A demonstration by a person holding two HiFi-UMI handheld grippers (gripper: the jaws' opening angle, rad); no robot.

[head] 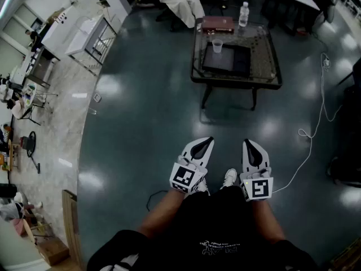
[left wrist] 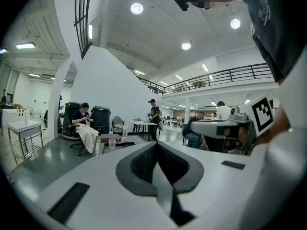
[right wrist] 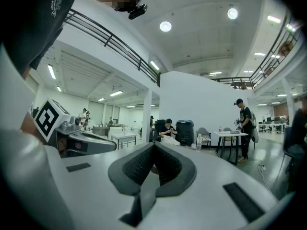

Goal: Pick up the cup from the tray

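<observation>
A clear plastic cup (head: 218,45) stands on the far left corner of a black tray (head: 228,61), which lies on a low glass table (head: 265,61) well ahead of me. The cup (left wrist: 112,143) shows small and distant in the left gripper view. My left gripper (head: 210,141) and right gripper (head: 247,143) hang side by side above the person's shoes, far short of the table. Both point forward. In each gripper view the jaws meet at the tip, left (left wrist: 156,144) and right (right wrist: 154,144), with nothing between them.
A water bottle (head: 243,14) and a brown box (head: 218,23) sit at the table's far edge. A white cable (head: 316,123) trails over the floor on the right. A chair draped in white cloth (head: 183,1) stands behind the table. People sit and stand in the background.
</observation>
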